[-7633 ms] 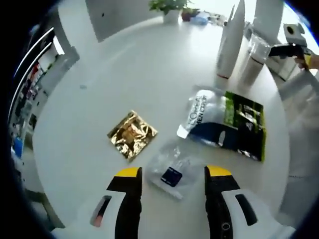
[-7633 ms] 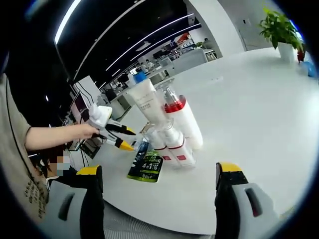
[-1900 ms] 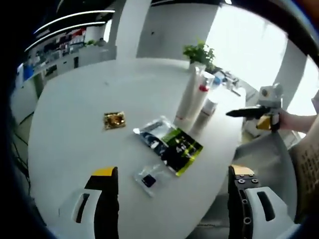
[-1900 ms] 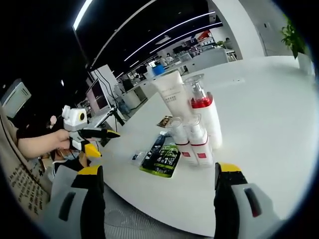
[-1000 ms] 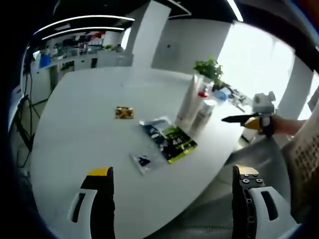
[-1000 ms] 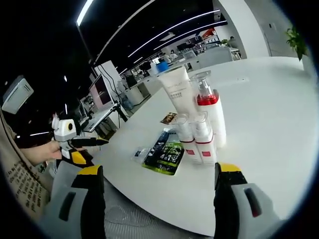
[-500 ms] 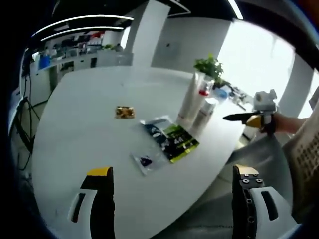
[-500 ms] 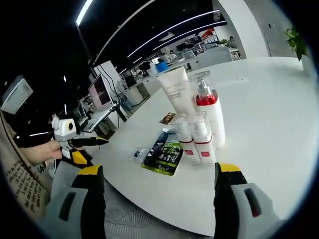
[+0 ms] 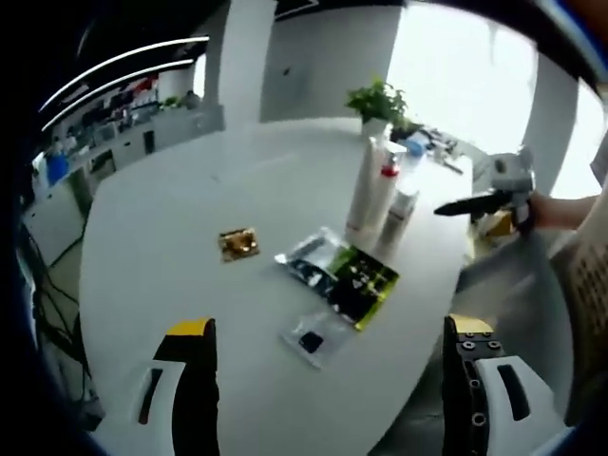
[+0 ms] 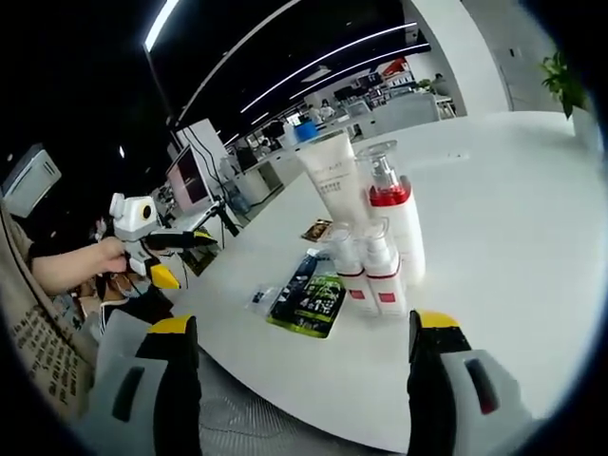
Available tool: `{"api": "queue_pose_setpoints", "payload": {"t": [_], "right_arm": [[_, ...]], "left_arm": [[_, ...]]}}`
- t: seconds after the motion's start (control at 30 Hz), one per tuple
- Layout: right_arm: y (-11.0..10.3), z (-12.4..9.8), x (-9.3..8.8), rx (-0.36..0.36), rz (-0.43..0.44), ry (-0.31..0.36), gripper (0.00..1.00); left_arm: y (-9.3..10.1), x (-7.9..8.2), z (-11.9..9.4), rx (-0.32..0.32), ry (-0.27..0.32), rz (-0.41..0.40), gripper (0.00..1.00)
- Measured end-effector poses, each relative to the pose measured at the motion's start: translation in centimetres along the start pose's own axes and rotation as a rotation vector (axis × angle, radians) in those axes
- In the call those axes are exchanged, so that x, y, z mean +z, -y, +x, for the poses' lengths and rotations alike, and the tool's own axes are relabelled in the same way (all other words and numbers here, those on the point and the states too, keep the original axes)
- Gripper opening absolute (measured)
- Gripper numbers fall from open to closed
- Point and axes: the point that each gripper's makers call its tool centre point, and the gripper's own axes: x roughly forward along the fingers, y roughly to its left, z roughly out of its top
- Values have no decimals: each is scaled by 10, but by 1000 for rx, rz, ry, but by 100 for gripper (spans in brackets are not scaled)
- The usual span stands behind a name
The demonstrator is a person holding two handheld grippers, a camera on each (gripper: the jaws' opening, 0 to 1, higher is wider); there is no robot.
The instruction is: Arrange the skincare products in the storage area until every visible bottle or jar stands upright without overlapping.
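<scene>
Several skincare containers stand upright in a tight cluster on the round white table (image 10: 513, 237): a tall white tube (image 10: 331, 180), a pump bottle with a red band (image 10: 394, 223), and two small bottles (image 10: 347, 271) (image 10: 382, 275) in front. In the left gripper view the same cluster (image 9: 375, 195) stands at the far right of the table. My left gripper (image 9: 331, 328) is open, off the near table edge, holding nothing. My right gripper (image 10: 304, 325) is open too, apart from the bottles. Each gripper shows in the other's view, the right gripper (image 9: 475, 203) and the left gripper (image 10: 176, 243), each held by a hand.
Flat sachets lie beside the bottles: a black and green pack (image 9: 353, 277) (image 10: 309, 296), a small clear sachet (image 9: 316, 337) (image 10: 258, 299) and a gold sachet (image 9: 237, 243) (image 10: 315, 230). A potted plant (image 9: 375, 100) stands at the table's far edge. Desks and monitors fill the background.
My left gripper's view has shifted, so the table now sits more centred and closer. In the right gripper view the left gripper has risen a little. The bottles and sachets have not moved.
</scene>
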Motion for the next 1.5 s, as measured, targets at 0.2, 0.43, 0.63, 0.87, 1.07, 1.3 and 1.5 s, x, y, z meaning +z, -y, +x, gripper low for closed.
{"api": "queue_pose_setpoints", "payload": {"t": [0.2,0.43,0.63,0.87,1.07,1.3,1.5], "right_arm": [[1,-1,1,-3,7,9,91],[4,-2,3,-13,26,21,91],[6,-2,4,-21,37,25,91],[11,-3,5,-41,47,34,91],[16,-5,7,-61,74,54,91],[20,-6,8,-76,89,62,91],[23,-6,7,-87,102,60,91]], "left_arm": [[-11,3,12,-16,-55,46,97],[-24,6,28,-32,-149,140,97],[-36,13,44,-51,-206,217,97],[-52,16,64,-57,-265,284,96],[-66,19,83,-67,-312,330,94],[-84,23,102,-70,-380,428,93],[-97,17,123,-92,-436,522,91]]}}
